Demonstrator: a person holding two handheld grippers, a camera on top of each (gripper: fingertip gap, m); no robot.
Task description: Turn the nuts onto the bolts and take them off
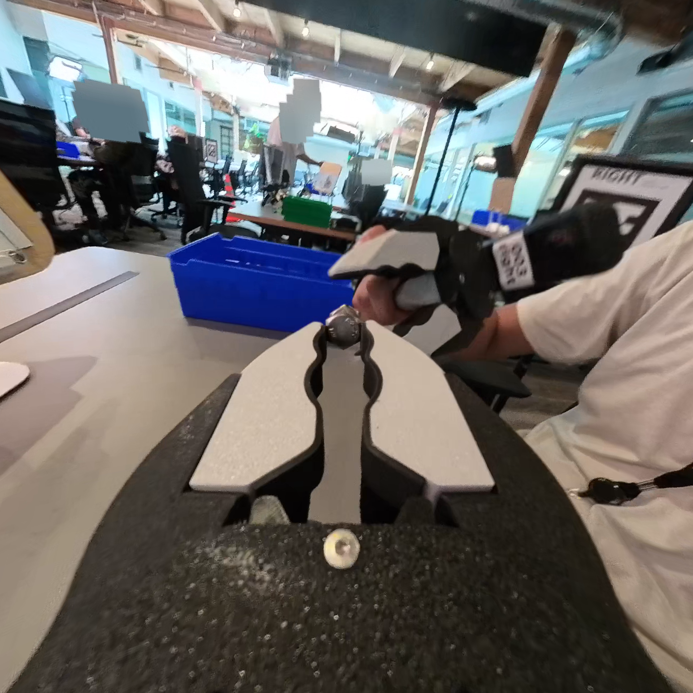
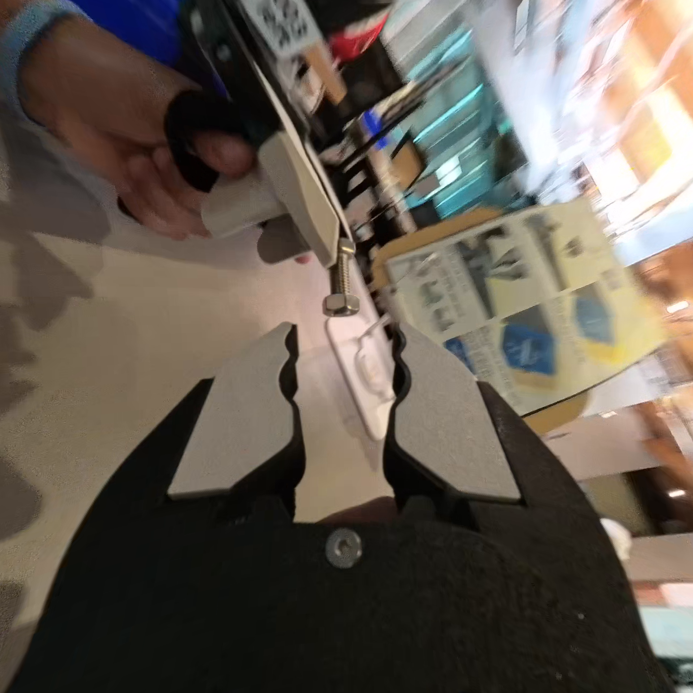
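My left gripper (image 1: pixel 343 337) is shut on the head of a steel bolt (image 1: pixel 343 332) and holds it above the grey table (image 1: pixel 112 337). In the right wrist view the left gripper (image 2: pixel 337 245) grips the bolt (image 2: pixel 339 272) at the head. The threaded shaft points toward my right gripper. A hex nut (image 2: pixel 341 304) sits on the free end of the shaft. My right gripper (image 2: pixel 345 333) is open and empty, with its fingertips just short of the nut. It also shows in the left wrist view (image 1: pixel 369 285), just beyond the bolt.
A blue plastic bin (image 1: pixel 258 285) stands on the table behind the bolt. A flat white device (image 2: pixel 360 375) lies on the table under the right gripper. A board with printed panels (image 2: pixel 525 300) stands beyond it. The person's white sleeve (image 1: pixel 600 318) fills the right side.
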